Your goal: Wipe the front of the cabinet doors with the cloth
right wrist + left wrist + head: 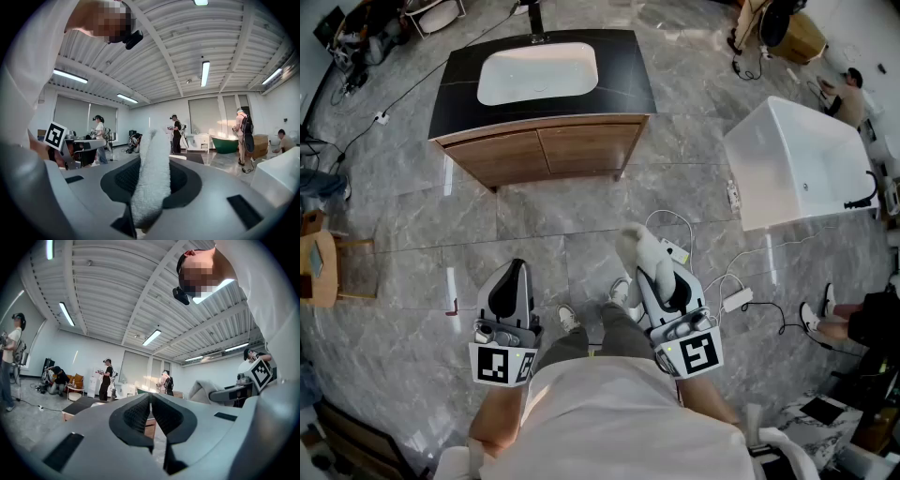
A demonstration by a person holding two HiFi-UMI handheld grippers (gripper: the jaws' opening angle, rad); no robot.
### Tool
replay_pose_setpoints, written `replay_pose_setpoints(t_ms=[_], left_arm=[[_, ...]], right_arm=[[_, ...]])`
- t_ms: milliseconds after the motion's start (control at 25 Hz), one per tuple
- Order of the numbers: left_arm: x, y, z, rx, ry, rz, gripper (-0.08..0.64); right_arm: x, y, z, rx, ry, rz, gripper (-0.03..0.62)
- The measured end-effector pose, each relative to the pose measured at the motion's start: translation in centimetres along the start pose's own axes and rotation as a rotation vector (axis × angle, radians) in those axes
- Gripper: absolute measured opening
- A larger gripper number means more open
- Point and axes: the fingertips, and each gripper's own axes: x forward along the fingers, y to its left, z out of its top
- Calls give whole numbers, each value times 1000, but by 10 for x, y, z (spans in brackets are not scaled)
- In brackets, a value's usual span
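Note:
A wooden vanity cabinet with two doors [551, 150], a black top and a white basin stands ahead of me on the marble floor. My right gripper [649, 263] is shut on a white cloth [639, 247], which sticks out past the jaws; in the right gripper view the cloth [152, 178] fills the gap between the pads. My left gripper [514, 276] is shut with nothing in it, its jaws [150, 401] meeting at the tips. Both grippers are held low by my waist, well short of the cabinet doors.
A white bathtub [797, 164] stands at the right. Cables and a power strip [737, 300] lie on the floor beside my right foot. A small wooden stool [319, 267] is at the left. Other people stand about the room.

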Motion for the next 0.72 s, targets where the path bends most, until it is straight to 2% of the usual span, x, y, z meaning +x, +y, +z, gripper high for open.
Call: replay_pose_setpoints(t_ms=[280,440,560,720], left_arm=[[-42,-28,4,-15,-4,23,31],[-45,-63,9,16,-39,45,29],[-45,-83,2,3,-47,84,29],[-55,-103,-1,7,-33,83,29]], right_arm=[[-31,31,-5,-13,40,80,127],[-47,21,-6,-17,4,137,126],[-56,10,-15,3,-18,165,126],[-74,9,-13,-2,-50,189,127]])
